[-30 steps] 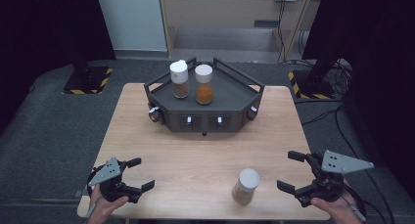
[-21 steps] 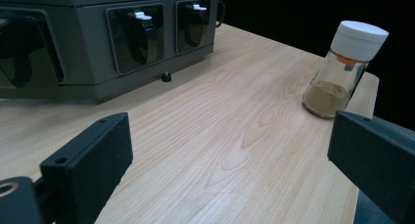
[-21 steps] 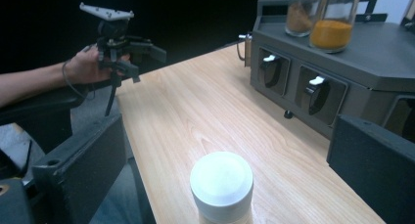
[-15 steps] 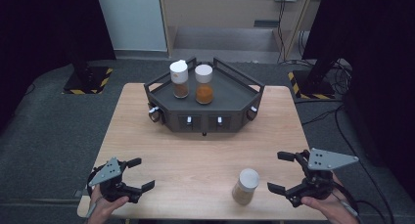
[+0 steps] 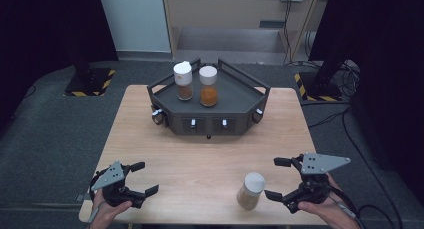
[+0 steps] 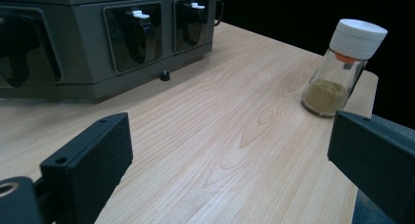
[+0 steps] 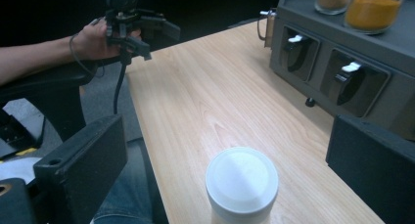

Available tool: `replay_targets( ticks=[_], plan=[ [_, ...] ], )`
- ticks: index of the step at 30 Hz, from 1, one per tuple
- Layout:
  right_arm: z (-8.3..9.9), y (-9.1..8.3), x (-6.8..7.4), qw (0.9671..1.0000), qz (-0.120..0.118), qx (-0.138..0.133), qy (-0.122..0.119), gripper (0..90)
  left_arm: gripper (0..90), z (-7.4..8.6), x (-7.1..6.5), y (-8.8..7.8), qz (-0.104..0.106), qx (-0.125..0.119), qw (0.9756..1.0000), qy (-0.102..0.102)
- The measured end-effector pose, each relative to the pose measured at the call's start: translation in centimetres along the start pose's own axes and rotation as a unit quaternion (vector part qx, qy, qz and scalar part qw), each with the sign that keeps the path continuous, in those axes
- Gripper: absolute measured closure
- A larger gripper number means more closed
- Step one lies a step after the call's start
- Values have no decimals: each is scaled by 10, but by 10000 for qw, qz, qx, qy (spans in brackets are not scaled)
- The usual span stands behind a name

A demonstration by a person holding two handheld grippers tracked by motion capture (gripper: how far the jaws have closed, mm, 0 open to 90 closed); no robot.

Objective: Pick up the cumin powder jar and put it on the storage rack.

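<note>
Reaching is the step in hand, by my judgement: the right gripper sits at the near right edge of the table with its jaws wide apart and empty, aimed at the lone jar just beside them. In the right gripper view that jar's white lid lies low between the two jaws, a little short of them, so nothing is clamped yet. The next move calls for sliding the jaws forward level until they flank the glass below the lid, then closing squarely, since a high or skewed pinch could tip the upright jar. The left gripper rests at the near left corner, jaws also apart and holding nothing, well apart from the jar. The jar stands upright and holds a tan powder at its bottom, seen plainly in the left gripper view. On the dark rack at the far side stand two more white-lidded jars, side by side: the left jar with brown powder, the right one with orange powder.
</note>
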State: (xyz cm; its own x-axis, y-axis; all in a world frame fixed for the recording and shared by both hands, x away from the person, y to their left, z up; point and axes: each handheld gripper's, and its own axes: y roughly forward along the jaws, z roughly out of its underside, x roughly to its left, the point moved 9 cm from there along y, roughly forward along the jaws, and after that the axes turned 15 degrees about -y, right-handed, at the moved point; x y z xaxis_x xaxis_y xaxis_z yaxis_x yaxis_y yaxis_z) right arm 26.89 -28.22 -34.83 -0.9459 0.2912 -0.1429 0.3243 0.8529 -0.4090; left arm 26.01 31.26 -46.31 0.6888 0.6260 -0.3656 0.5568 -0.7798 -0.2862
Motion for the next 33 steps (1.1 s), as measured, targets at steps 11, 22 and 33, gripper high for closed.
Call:
replay_targets(
  ticks=[11,22,33],
  plan=[
    [6,19,1,9995,-125,268,-62,31,19,0,0,0,-1,5,10000,-3],
    [12,33,3,9987,-189,462,-133,39,19,0,0,0,3,13,10000,-6],
    [18,51,5,9971,-317,654,-206,50,19,0,0,0,0,18,10000,-9]
  ],
)
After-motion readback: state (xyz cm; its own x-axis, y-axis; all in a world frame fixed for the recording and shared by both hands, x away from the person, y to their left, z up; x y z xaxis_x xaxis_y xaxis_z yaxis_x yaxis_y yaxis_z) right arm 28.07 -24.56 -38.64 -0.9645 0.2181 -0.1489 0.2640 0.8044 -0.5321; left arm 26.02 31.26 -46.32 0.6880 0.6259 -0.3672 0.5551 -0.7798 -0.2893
